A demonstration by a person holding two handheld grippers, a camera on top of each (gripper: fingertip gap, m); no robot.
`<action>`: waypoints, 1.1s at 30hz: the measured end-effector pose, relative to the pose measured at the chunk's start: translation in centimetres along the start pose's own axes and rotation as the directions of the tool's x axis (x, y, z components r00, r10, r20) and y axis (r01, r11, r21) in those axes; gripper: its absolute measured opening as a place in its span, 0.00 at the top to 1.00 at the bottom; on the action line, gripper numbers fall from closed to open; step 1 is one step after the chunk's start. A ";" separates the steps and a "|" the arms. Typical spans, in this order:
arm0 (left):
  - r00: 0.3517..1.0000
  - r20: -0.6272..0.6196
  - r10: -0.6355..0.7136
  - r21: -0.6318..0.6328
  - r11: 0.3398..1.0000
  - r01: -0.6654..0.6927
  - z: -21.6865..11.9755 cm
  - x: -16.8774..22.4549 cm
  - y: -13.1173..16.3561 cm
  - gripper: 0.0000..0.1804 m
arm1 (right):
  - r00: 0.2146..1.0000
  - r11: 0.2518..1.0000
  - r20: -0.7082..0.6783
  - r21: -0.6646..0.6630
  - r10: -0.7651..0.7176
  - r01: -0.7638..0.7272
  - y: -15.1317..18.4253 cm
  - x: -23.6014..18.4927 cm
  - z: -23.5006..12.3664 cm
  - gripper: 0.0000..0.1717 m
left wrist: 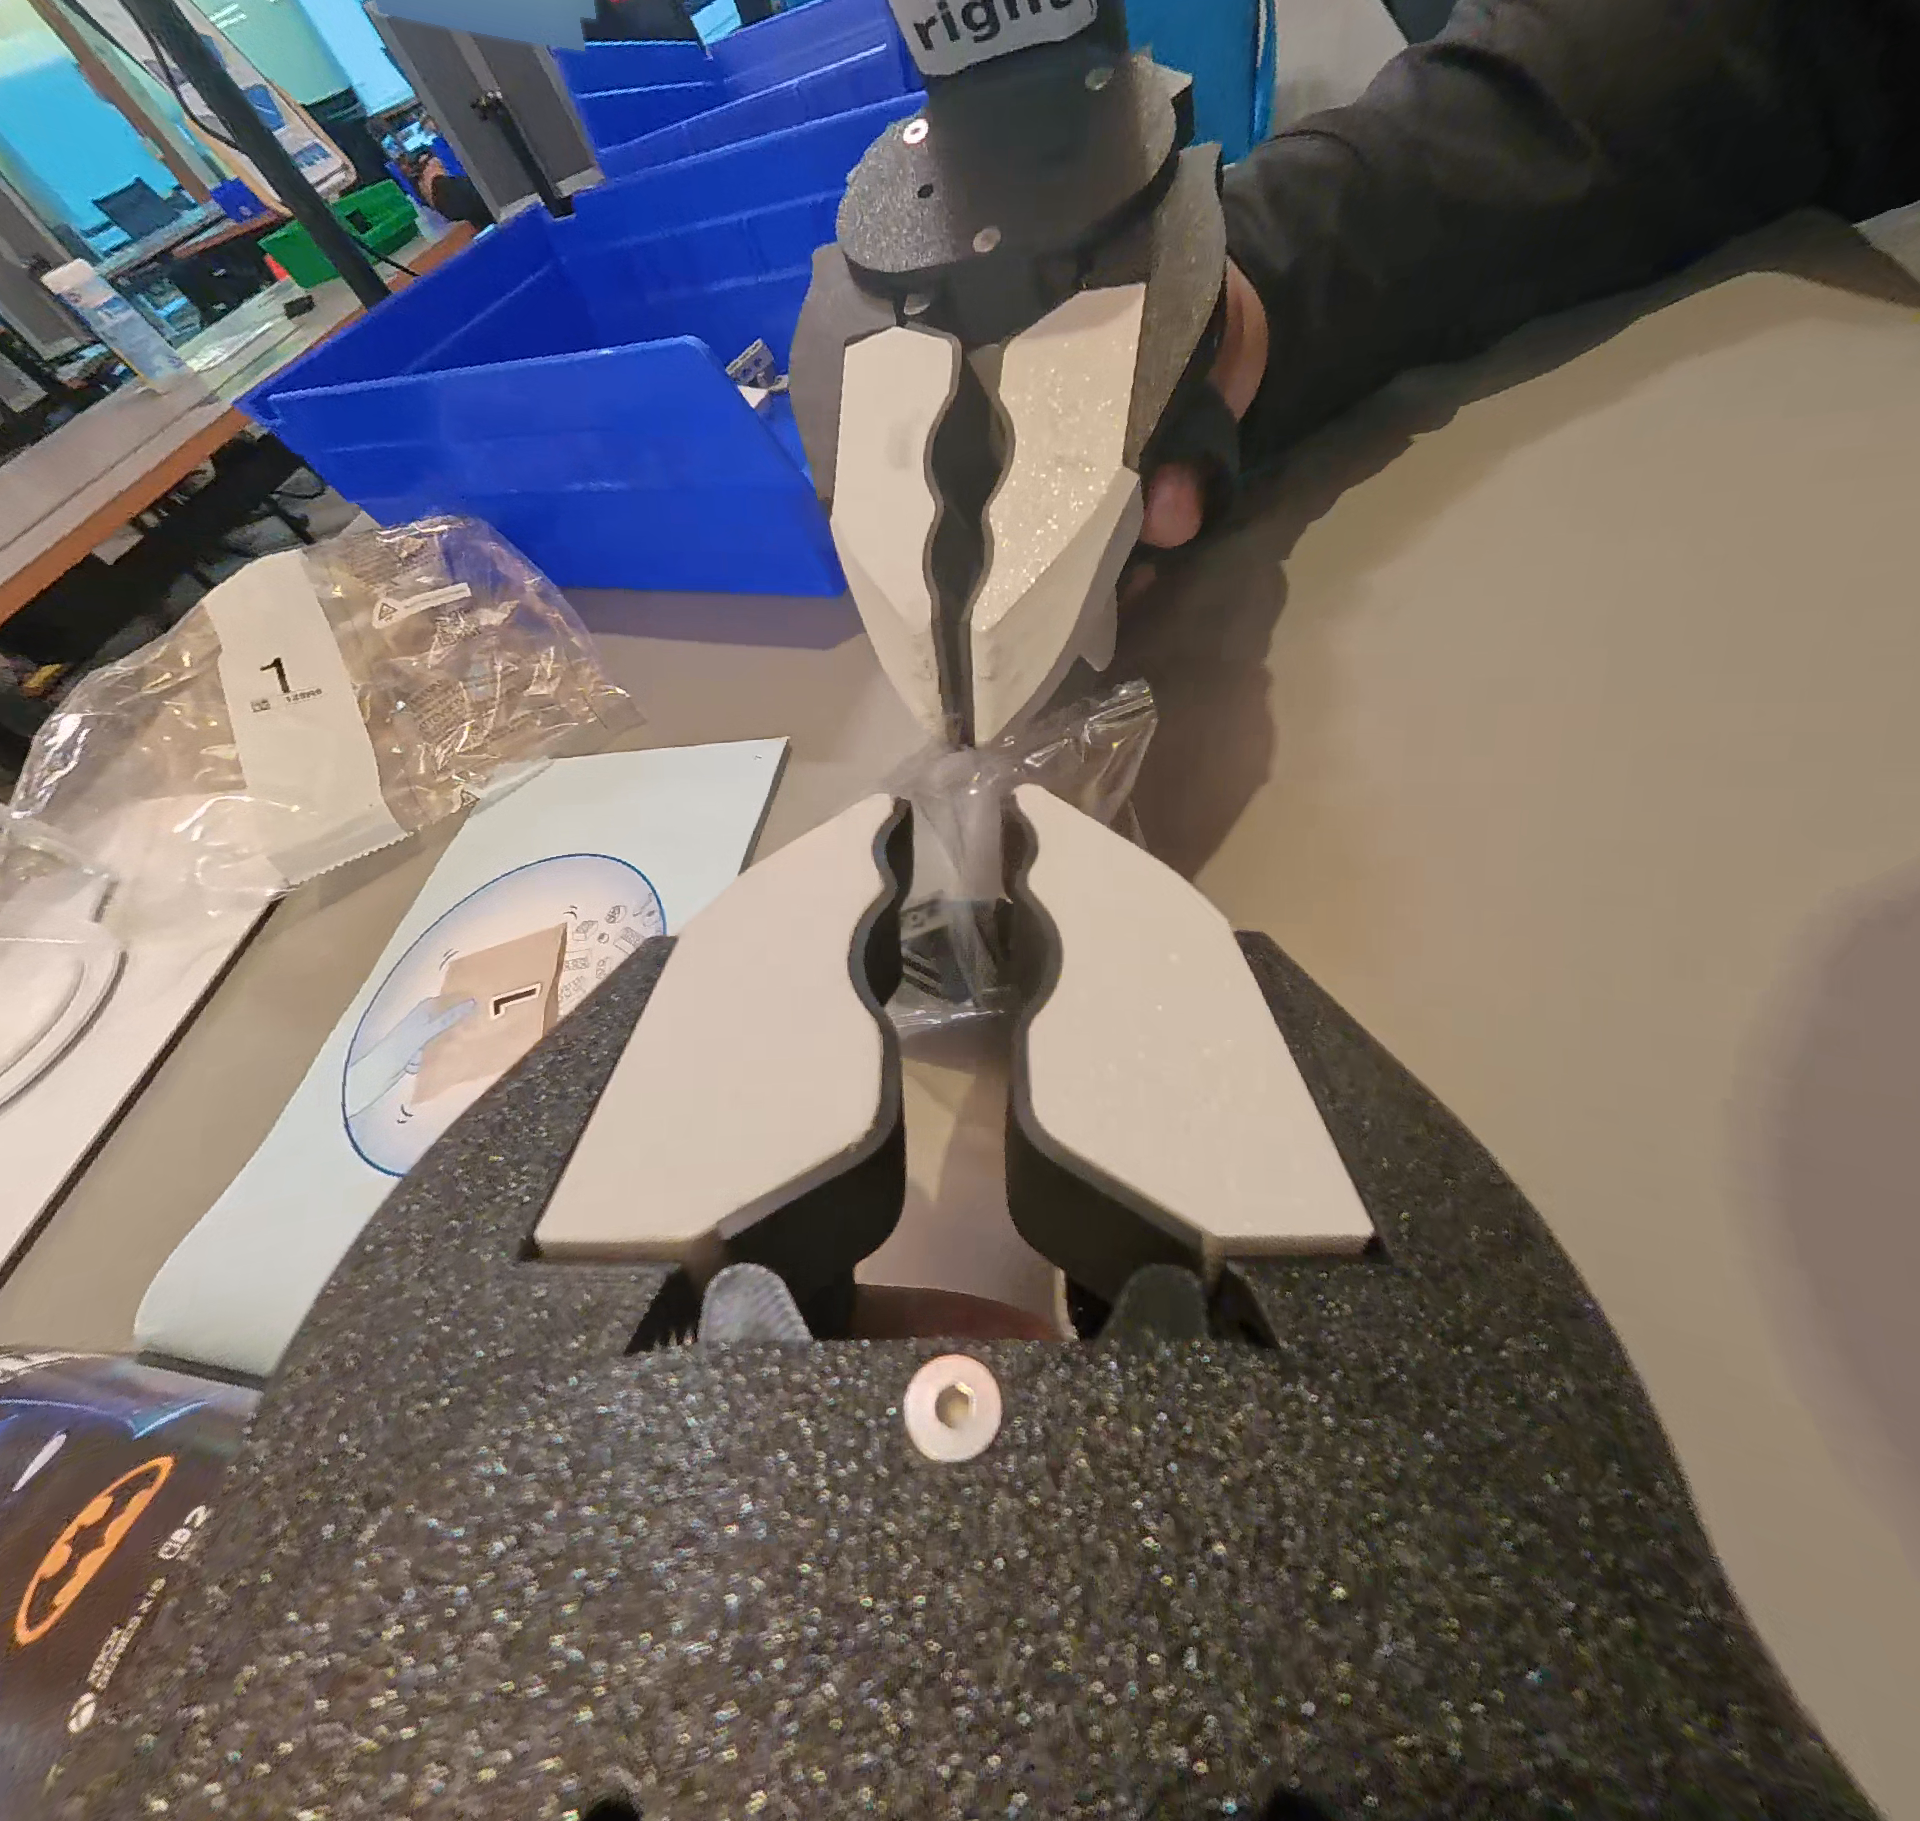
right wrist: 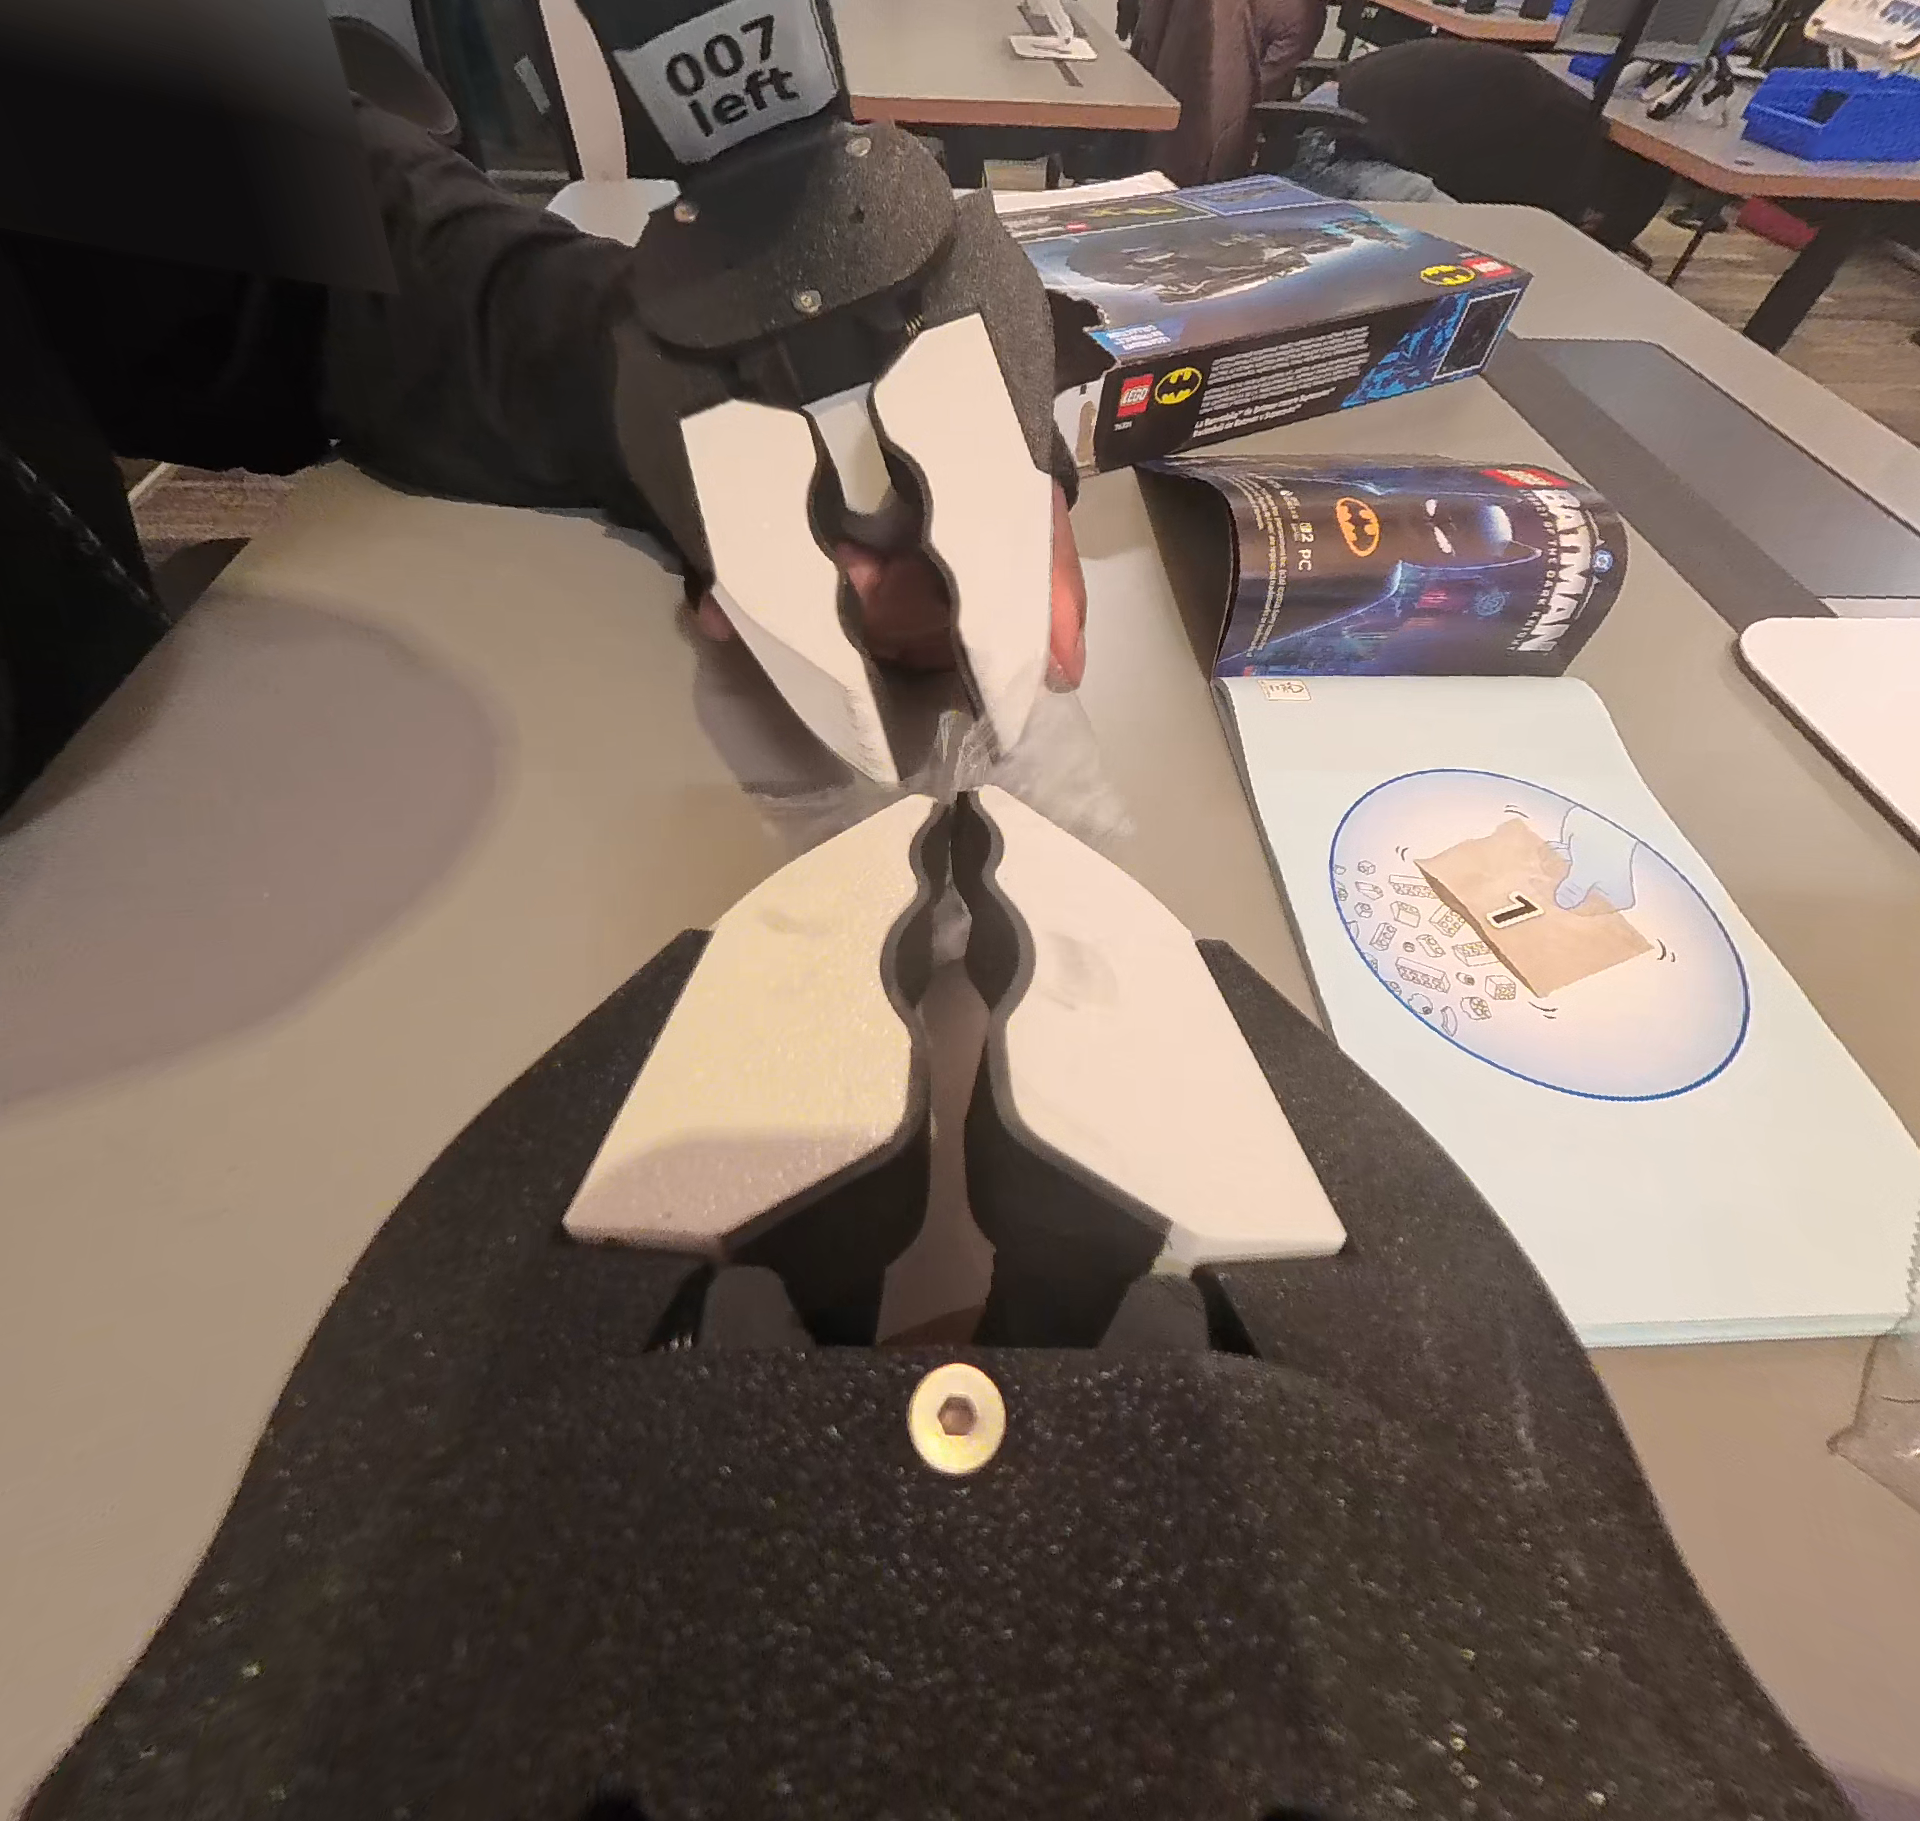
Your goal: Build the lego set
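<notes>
A small clear plastic bag (left wrist: 961,841) with dark small parts in it hangs between the two grippers, just above the grey table (left wrist: 1507,732). My right gripper (right wrist: 954,810) is shut, pinching the bag's twisted top at its fingertips; it also shows in the left wrist view (left wrist: 961,727). My left gripper (left wrist: 954,803) faces it tip to tip. Its fingers stand apart with the bag passing loosely between them, not pressed. In the right wrist view, the left gripper (right wrist: 935,748) shows open, with the bag (right wrist: 1049,774) by its right fingertip.
Blue bins (left wrist: 582,441) stand behind. An empty crumpled clear bag with a white label (left wrist: 343,670) and an open pale-blue booklet (right wrist: 1558,940) lie beside the grippers. A dark toy box (right wrist: 1299,317), a dark printed leaflet (right wrist: 1423,566) and a white tray (right wrist: 1849,691) lie nearby. Only a small space, under 4 cm, lies between the two pairs of fingers.
</notes>
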State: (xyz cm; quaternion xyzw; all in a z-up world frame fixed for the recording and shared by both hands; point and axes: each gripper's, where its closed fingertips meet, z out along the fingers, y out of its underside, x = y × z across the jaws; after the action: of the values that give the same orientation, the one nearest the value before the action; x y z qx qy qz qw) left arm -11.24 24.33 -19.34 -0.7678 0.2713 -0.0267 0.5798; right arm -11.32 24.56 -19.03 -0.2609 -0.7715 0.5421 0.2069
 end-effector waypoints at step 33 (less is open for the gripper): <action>0.993 0.008 0.115 0.113 0.987 -0.115 -1.9 -0.7 -0.4 1.00 | 0.991 0.991 0.031 0.039 0.128 -0.129 0.1 1.0 -1.4 1.00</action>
State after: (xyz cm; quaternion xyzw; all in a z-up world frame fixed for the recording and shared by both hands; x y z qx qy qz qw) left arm -12.33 23.08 -18.16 -0.7167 0.3126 -0.0079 0.6234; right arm -11.30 26.24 -18.59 -0.2980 -0.7448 0.5736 0.1656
